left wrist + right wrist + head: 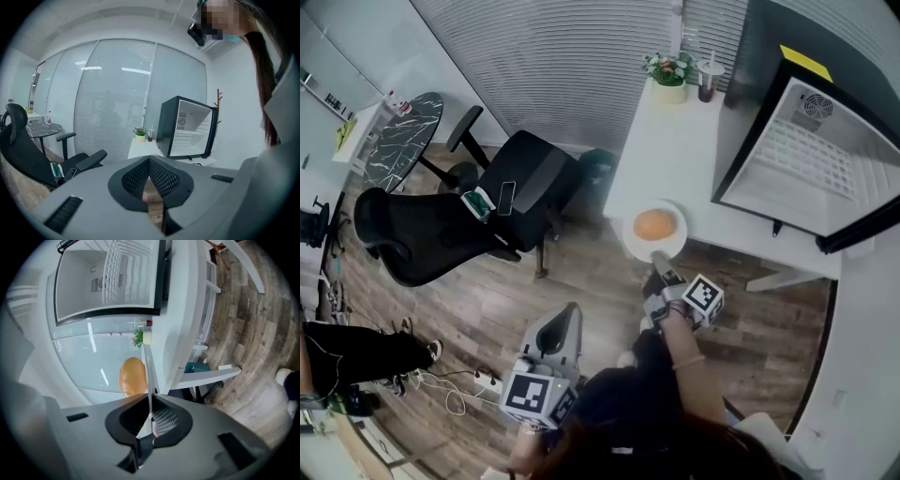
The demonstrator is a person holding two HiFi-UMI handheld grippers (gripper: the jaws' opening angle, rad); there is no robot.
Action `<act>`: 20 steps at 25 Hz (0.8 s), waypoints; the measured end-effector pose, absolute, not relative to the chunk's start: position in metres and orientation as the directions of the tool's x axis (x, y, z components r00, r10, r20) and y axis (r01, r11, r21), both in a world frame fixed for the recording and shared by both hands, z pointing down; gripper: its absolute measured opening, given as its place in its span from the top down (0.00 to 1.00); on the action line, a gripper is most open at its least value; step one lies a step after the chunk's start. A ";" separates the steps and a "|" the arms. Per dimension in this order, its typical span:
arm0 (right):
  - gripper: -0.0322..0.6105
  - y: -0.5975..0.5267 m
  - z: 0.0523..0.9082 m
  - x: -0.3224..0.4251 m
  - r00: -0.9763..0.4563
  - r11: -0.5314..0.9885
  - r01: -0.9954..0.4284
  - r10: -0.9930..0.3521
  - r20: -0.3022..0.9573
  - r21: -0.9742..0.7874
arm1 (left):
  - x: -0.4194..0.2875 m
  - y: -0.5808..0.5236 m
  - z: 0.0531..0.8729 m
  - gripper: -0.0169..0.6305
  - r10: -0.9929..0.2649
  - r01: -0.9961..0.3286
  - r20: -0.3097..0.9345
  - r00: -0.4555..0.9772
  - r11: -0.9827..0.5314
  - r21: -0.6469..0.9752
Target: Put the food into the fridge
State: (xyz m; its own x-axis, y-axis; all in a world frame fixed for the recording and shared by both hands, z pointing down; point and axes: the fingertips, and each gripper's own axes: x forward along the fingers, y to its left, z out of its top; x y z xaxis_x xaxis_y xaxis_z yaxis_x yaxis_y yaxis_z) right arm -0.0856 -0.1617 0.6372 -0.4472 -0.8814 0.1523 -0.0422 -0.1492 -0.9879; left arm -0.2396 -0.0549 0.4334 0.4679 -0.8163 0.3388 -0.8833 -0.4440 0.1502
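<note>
Pointing forward, the right hand-held gripper (660, 260) pinches the plate (629, 232) rim.

Matt wood-plank floor (581, 281), smooth white tabletop (666, 141), glossy white plate (630, 236), marble-look blk side table (408, 127).

Bright, even light; fisheye-warped edges

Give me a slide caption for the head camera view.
The right claw holds a plate of orange food before the open mini fridge.
</note>
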 end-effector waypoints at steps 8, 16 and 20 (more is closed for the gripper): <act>0.93 -0.130 0.617 -0.095 -0.427 -0.126 -0.050 -0.894 0.135 -0.991 | -0.252 -0.022 0.428 0.97 -0.804 -0.864 0.321 0.501 -0.486 0.130; 0.93 -0.114 0.597 -0.101 -0.426 -0.102 -0.086 -0.895 0.129 -0.991 | -0.253 -0.012 0.424 0.97 -0.782 -0.836 0.302 0.546 -0.531 0.136; 0.93 -0.113 0.581 -0.099 -0.439 -0.066 -0.086 -0.893 0.098 -0.994 | -0.248 -0.015 0.418 0.97 -0.785 -0.827 0.264 0.561 -0.544 0.141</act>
